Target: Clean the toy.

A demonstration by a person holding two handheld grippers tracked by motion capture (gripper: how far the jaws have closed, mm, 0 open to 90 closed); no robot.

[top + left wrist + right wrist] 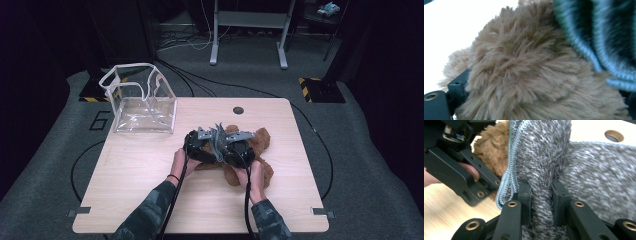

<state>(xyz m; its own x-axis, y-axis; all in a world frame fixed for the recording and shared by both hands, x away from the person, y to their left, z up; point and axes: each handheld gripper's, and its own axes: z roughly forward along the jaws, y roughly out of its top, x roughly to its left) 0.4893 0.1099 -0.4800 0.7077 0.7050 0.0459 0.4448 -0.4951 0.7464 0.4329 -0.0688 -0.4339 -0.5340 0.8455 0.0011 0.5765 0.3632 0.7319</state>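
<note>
Working at a light wooden desk, a person holds a claw in each hand over a brown plush toy that lies near the middle of the desk, slightly right of centre. In the high view the left claw and the right claw meet close together on top of the toy, with a strip of grey cloth standing up between them. In the right gripper view, the right claw is closed on a fold of this grey, fuzzy cloth, its two black pads pressing the fold from both sides; the cloth has a pale blue stitched edge, and the brown fur shows behind it. The left claw sits just beside that edge, with a fingertip of the left hand behind it. In the left gripper view the brown fur lies right against the camera with the blue-edged cloth at upper right; whether the left claw is open or closed cannot be told. A clear plastic bag with white trim stands open at the desk's far left corner, well apart from the toy.
</note>
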